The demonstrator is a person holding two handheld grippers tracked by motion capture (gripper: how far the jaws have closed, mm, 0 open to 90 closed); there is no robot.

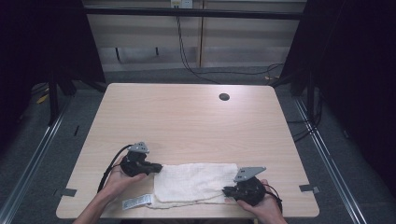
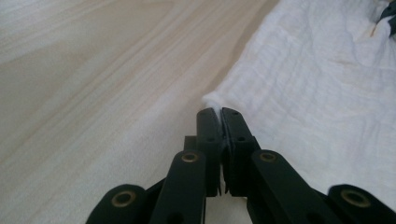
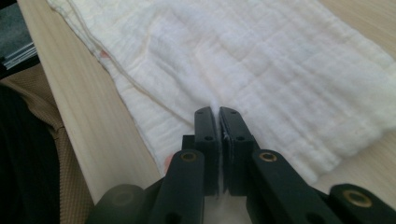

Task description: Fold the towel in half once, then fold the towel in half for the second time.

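Observation:
A white folded cloth [image 1: 194, 181] lies flat near the table's front edge, with a printed label [image 1: 137, 202] sticking out at its front left. My left gripper [image 1: 159, 167] is at the cloth's far left corner, its jaws shut on the white cloth [image 2: 299, 79] corner, a sliver of fabric pinched between the pads [image 2: 208, 126]. My right gripper [image 1: 226, 190] sits at the cloth's front right end; its jaws are shut on the white cloth [image 3: 261, 60], fabric showing in the slit between the pads [image 3: 233, 126].
The light wooden table [image 1: 187, 121] has a round cable hole [image 1: 224, 96] at the back right. Its front edge [image 3: 79, 116] runs close by my right gripper, with the person's clothing just beyond it. Dark floor and cables lie behind the table.

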